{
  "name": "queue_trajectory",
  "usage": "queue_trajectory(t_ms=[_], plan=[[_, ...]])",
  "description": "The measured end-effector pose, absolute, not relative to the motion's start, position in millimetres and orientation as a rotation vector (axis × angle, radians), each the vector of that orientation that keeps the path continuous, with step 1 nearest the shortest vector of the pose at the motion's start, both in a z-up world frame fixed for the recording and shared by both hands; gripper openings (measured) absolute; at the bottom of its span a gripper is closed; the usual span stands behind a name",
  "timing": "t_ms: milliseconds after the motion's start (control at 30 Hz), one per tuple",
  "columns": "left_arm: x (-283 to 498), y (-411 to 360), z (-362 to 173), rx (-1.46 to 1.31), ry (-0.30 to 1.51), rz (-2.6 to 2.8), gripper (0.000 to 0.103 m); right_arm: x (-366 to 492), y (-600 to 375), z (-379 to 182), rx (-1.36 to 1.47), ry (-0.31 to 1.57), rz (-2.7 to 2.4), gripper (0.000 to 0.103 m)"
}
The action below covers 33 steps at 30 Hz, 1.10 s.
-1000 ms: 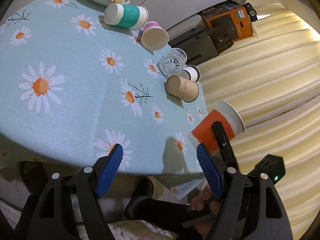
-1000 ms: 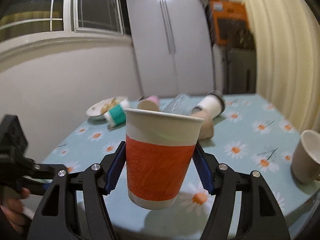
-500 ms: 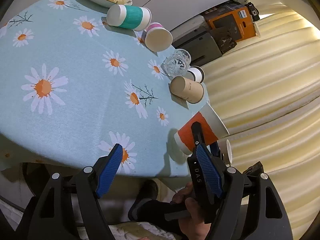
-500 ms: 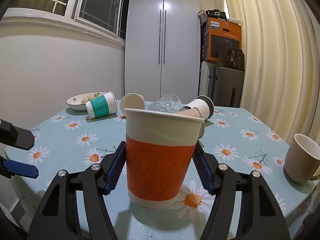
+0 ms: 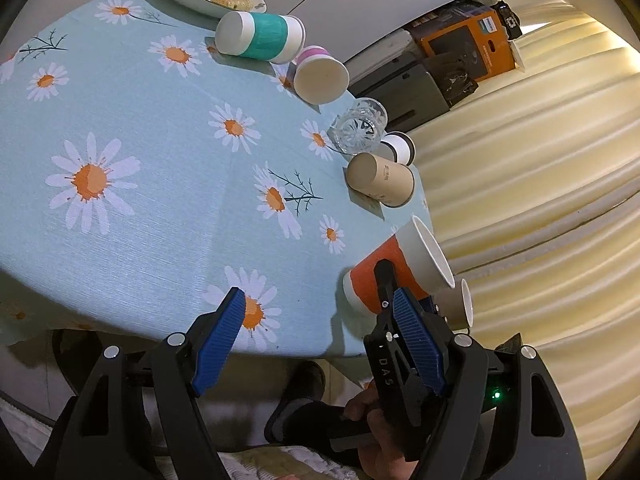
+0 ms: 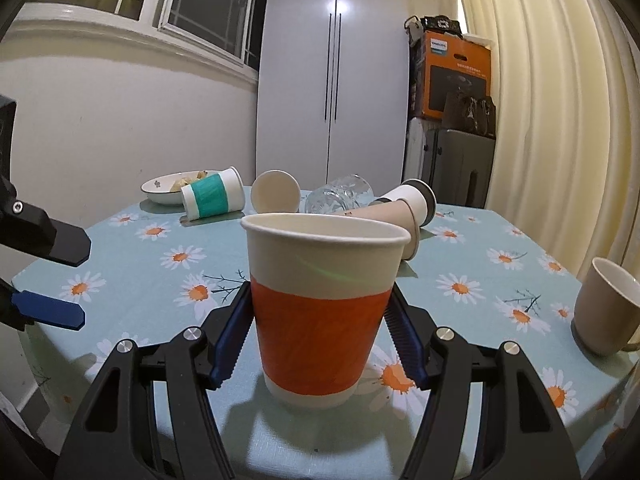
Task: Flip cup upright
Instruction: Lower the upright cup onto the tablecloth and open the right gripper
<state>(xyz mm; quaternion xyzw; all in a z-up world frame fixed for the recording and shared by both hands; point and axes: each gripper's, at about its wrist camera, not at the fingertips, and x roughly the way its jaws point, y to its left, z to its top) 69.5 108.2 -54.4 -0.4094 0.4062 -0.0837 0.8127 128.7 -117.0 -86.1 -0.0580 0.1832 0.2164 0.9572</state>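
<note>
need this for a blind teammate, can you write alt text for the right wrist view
An orange-banded white paper cup stands upright on the daisy-print tablecloth, between the right gripper's blue fingers. Behind it lie a teal-banded paper cup, a clear glass tumbler and a tan paper cup; a beige mug stands right.

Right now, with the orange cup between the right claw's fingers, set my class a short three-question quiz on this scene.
1. True or false: the orange paper cup stands upright on the daisy tablecloth.
2. Which claw has the cup between its fingers: A left, B right?
3. Fill in: the teal-banded cup lies on its ____.

Key: 1 true. 2 B; the right claw brackets the cup, while the left claw is open and empty. 3 side.
</note>
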Motion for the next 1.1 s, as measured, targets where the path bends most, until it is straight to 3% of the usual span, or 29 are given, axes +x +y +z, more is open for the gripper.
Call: queue_trajectory(t_ms=[233, 400, 633, 767, 1100], plan=[[70, 108, -56, -0.871, 0.872, -0.174, 0.074, 124, -118, -85, -0.112, 0.380, 0.441, 0.066], [71, 107, -56, -0.863, 0.877, -0.168, 0.074, 123, -120, -84, -0.096, 0.391, 0.443, 0.078], [74, 107, -57, -0.847, 0.885, -0.158, 0.074, 117, -125, -76, -0.089, 0.383, 0.443, 0.079], [72, 107, -54, -0.826, 0.878, -0.144, 0.074, 111, -131, -66, -0.081, 0.371, 0.442, 0.090], [60, 110, -40, -0.791, 0.811, -0.149, 0.074, 91, -162, -38, -0.060, 0.372, 0.451, 0.098]])
